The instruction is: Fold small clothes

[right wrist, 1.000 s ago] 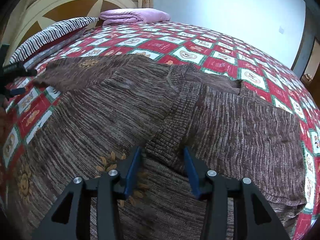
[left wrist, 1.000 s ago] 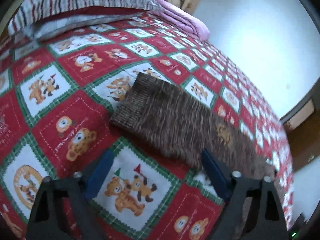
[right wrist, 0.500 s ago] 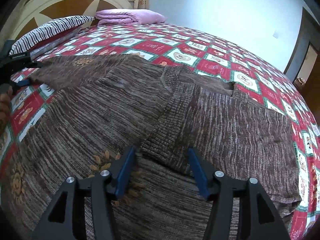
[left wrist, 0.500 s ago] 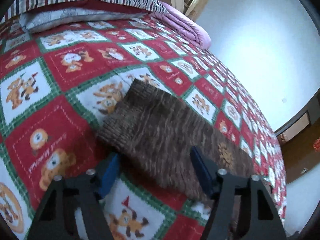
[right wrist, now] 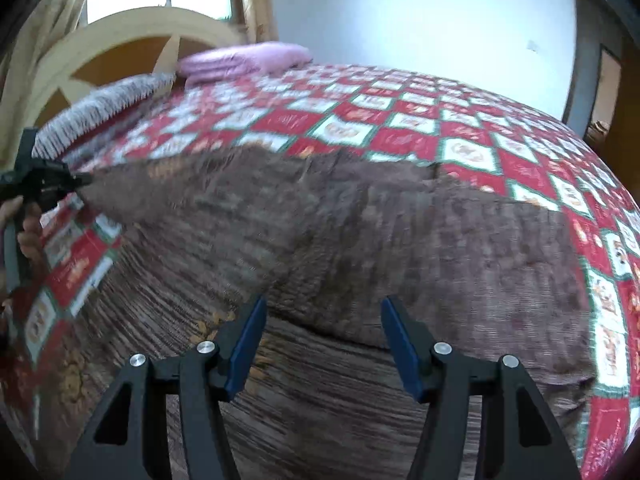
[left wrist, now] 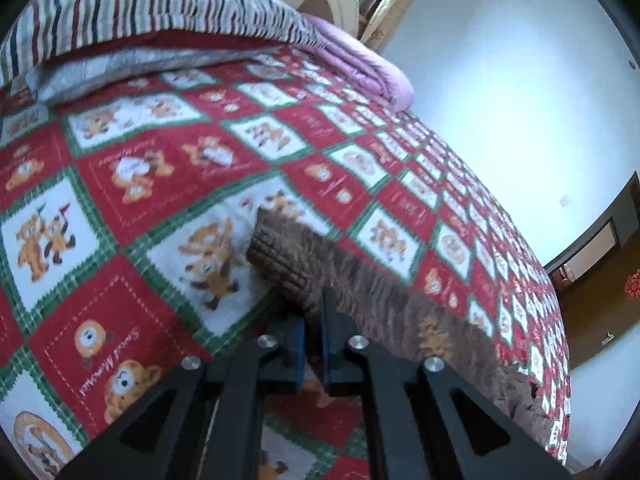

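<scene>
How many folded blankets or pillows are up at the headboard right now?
2. A striped pillow lies at the head of the bed, and a folded purple blanket lies beside it, nearer the wall. Others may be out of view.
</scene>
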Demonstrator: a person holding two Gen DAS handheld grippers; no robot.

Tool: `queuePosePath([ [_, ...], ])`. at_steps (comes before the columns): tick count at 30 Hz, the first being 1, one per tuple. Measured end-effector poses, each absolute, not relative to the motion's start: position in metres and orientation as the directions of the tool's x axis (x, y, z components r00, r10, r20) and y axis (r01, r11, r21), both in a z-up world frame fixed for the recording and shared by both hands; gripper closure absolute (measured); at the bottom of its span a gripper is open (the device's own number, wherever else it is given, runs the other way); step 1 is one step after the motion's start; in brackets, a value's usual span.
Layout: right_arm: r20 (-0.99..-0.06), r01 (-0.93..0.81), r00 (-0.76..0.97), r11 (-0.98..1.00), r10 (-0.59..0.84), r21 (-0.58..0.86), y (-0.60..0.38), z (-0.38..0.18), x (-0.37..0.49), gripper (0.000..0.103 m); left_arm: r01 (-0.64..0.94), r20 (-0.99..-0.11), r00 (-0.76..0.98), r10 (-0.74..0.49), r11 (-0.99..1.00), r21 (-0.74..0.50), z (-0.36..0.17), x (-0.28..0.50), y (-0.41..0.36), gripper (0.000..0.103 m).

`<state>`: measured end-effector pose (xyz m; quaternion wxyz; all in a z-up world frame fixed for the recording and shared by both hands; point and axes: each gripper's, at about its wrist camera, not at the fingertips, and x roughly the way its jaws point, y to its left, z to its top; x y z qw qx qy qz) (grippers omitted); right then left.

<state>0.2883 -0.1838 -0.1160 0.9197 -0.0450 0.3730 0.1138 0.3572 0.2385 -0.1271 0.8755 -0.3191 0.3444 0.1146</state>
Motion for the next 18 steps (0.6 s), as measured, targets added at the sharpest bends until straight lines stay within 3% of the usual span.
queuePosePath([
  [8,-0.672,-0.176,0.729,0.984,0.131,0.002,-0.233,-0.101,0.27,0.042,-0.362,-0.645,0.765,-0.006,0.824,-0.437,-0.092,0.37,0.202,0.097],
  [18,-0.693,-0.137,0.711,0.99,0.118,0.027,-0.262,-0.125,0.247,0.042,-0.23,-0.588,0.806,-0.07,0.879,-0.419,-0.046,0.386,0.124,0.097],
])
